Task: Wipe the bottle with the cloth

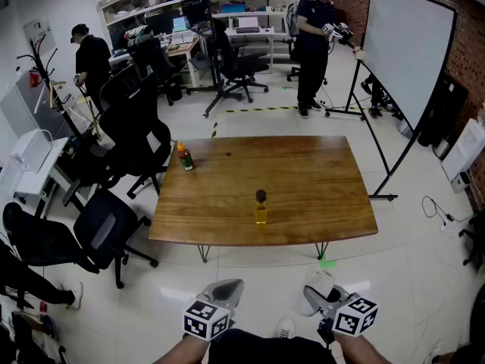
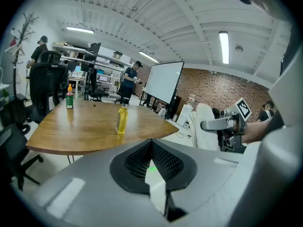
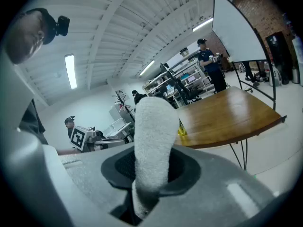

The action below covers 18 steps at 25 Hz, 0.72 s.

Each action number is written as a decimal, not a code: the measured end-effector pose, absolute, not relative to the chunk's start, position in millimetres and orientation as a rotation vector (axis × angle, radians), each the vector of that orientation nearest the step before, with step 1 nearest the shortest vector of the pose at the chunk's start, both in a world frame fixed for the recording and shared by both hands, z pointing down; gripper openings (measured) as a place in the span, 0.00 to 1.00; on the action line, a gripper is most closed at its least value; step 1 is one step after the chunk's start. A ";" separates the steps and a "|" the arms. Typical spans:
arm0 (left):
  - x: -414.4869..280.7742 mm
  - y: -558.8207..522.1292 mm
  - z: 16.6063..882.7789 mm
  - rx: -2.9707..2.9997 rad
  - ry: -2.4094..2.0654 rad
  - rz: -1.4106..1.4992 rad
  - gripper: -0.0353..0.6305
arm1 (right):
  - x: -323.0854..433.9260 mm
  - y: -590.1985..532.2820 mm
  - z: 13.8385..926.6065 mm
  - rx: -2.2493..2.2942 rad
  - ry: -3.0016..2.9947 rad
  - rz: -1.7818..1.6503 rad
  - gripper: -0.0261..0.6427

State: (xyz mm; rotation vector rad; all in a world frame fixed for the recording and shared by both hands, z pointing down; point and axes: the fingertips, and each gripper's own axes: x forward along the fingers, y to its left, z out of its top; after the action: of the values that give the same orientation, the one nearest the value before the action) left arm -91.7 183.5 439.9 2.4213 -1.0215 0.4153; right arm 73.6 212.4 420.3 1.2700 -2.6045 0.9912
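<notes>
Open office room, white tile floor, brick wall at right. Large white whiteboard on a stand (image 1: 405,48) sits right of a brown wooden table with rounded corners (image 1: 303,180). Black office chairs (image 1: 114,226) crowd the table's left side. Two people in dark clothes stand far back, one by the shelves (image 1: 91,55) and one near the whiteboard (image 1: 311,44).

Small clear bottle of yellow liquid with a black cap (image 1: 261,208) stands upright on the table, near the front edge and roughly centred. It also shows in the left gripper view (image 2: 122,119) and, partly hidden, in the right gripper view (image 3: 181,129). Second bottle with an orange cap and green-red label (image 1: 186,157) stands upright near the far left corner, well apart from the yellow one.

Left gripper (image 1: 229,285) is held low in front of the near table edge, over the floor. Its jaws are pressed fully together with nothing between them (image 2: 151,143).

Right gripper (image 1: 324,296) is beside it, also short of the table. Its jaws clamp a white fluffy terry cloth (image 3: 154,141), which sticks up past the jaw tips as a rounded fold (image 1: 314,280). Neither the cloth nor either gripper touches the yellow bottle; both grippers are well apart from it.
</notes>
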 end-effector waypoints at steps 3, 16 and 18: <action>-75.3 182.6 441.4 2.408 -1.043 0.402 0.08 | 93.8 214.2 422.1 1.265 -2.607 0.998 0.15; -64.9 169.2 423.1 2.488 -1.198 0.434 0.08 | 114.6 182.9 427.8 1.155 -2.639 1.014 0.15; -72.0 146.0 421.0 2.522 -1.219 0.425 0.08 | 108.5 164.8 432.7 1.151 -2.636 1.000 0.15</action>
State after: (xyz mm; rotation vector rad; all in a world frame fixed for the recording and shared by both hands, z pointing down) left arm -72.0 146.0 421.0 2.5220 -1.2188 0.4254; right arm 108.5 164.8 432.7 1.1512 -2.6358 0.9999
